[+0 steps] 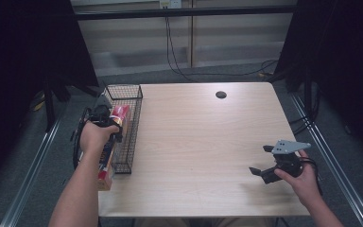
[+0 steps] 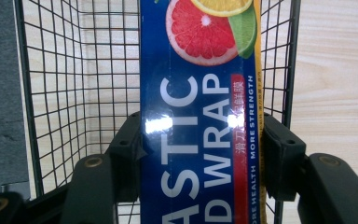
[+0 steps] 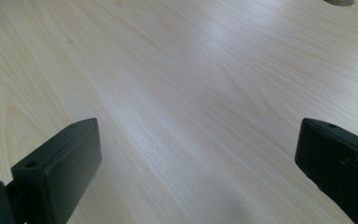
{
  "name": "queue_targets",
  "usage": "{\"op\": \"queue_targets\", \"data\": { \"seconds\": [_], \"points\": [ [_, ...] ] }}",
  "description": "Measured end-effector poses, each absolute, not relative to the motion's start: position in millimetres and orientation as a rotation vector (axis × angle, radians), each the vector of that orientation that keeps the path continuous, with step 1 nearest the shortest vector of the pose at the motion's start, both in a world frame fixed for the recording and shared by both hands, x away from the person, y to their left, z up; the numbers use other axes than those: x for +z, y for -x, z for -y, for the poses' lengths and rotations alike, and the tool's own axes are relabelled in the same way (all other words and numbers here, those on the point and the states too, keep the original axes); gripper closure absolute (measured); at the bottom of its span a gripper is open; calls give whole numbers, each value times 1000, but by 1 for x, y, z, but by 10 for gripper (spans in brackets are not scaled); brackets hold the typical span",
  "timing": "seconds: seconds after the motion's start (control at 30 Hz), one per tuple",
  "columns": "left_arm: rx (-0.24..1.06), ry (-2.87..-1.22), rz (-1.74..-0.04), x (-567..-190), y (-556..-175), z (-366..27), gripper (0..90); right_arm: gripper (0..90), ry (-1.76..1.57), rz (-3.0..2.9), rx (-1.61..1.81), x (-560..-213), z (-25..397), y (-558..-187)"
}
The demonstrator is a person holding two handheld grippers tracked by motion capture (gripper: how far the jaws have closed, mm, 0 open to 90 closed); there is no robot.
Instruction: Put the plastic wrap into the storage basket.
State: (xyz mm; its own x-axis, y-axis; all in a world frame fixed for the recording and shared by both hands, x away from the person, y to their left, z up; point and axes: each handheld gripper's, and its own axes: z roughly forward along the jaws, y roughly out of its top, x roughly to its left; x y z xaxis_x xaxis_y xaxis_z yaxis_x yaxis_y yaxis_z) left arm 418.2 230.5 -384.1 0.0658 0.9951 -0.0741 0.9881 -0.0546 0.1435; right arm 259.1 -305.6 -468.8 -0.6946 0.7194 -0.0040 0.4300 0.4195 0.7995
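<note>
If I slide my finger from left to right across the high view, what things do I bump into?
Left tool squeezing the plastic wrap box → wire basket → bare wooden table → small dark hole → right tool, wide open, holding nothing.

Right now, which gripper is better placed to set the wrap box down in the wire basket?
Left. The left gripper is shut on the box over the basket. The right gripper is open over bare table, far off.
</note>
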Motion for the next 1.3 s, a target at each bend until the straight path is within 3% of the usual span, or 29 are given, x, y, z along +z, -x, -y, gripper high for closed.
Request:
{"op": "queue_targets", "data": {
  "seconds": [1.3],
  "points": [
    [46, -2169, -2080, -392, -424, -231, 411, 2, -1004, -2331, 1160, -470, 308, -257]
  ]
}}
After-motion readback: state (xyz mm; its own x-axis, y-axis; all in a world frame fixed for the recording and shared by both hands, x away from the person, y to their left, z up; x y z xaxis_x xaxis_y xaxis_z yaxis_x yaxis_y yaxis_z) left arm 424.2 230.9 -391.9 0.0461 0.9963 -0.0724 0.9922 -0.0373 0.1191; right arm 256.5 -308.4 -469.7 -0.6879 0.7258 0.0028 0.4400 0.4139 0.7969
